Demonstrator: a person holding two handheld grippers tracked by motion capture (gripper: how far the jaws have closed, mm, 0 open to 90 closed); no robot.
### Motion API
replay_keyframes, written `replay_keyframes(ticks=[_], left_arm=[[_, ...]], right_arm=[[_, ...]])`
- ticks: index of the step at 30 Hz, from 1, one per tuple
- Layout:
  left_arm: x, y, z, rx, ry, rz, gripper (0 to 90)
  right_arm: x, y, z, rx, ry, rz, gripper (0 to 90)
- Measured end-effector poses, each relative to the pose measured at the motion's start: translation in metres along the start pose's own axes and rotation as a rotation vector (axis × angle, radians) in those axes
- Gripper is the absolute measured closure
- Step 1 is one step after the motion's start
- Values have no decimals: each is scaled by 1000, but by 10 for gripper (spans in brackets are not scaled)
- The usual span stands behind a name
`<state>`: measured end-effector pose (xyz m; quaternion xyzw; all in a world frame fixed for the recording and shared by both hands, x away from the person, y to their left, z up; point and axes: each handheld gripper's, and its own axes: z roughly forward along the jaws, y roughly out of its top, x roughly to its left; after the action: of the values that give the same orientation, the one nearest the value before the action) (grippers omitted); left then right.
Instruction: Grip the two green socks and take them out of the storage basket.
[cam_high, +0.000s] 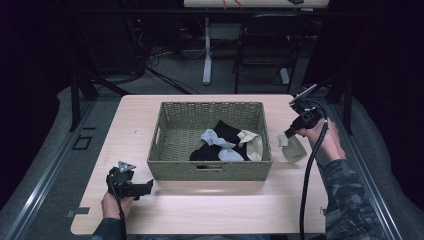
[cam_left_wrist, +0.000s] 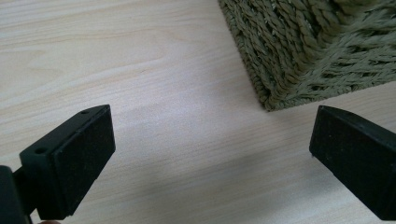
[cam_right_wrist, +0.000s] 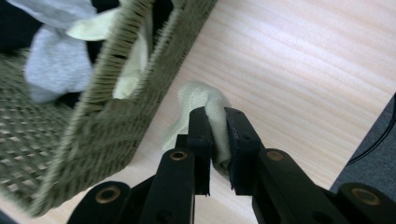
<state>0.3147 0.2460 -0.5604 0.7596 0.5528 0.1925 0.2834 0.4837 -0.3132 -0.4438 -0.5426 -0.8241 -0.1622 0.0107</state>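
The right tongs (cam_right_wrist: 217, 140) pinch a cream sock (cam_right_wrist: 205, 100), jaws closed tight on a fold of it. In the high view that sock (cam_high: 291, 148) hangs at about three o'clock from the woven basket (cam_high: 172, 169), just outside its right wall and low over the worktop (cam_high: 200, 210). The right gripper view shows the cloth beside the basket's side handle hole, close to the wall but not inside.

The left tongs (cam_high: 131, 187) sit at about seven o'clock from the basket, near its front left corner, jaws wide apart and holding nothing; the left gripper view shows bare wood between them and the basket corner (cam_left_wrist: 271, 95) just ahead.

Inside the basket lie more socks: a black one (cam_high: 226, 131), grey ones (cam_high: 220, 145) and another cream one (cam_high: 254, 142), heaped toward the right half.

By my reading, the step in hand is moving one sock between the basket and the worktop on the right; which way it is going cannot be told from this moment. If it is being laid out, the next move calls for lowering it flat and opening the jaws; if it is going in, a lift over the rim.

Room is fair at three o'clock: a strip of bare wood runs between basket wall and worktop edge, narrow enough that the sock could slide off. The front strip at six o'clock is wider and free.
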Motion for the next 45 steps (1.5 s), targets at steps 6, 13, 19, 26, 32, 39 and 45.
replay_keyframes(ticks=[6, 13, 19, 26, 32, 39, 45], left_arm=[[0, 0, 0, -1, 1, 1, 2], [0, 0, 0, 1, -2, 2, 2], [0, 0, 1, 5, -6, -3, 1], [0, 0, 1, 6, -9, -4, 2], [-1, 0, 1, 8, -13, 2, 2], [0, 0, 0, 8, -11, -2, 2], [-1, 0, 3, 14, -15, 2, 2]], right_arm=[[-7, -4, 23, 17, -27, 28, 817], [-13, -7, 52, 48, -41, 53, 810], [-17, -7, 64, 53, -49, 75, 681], [-13, -4, 43, 27, -73, 76, 366], [-6, -4, 18, 10, -54, 35, 207], [6, -3, -7, -11, -42, -16, 127], [21, 4, -33, -54, -52, -57, 82]])
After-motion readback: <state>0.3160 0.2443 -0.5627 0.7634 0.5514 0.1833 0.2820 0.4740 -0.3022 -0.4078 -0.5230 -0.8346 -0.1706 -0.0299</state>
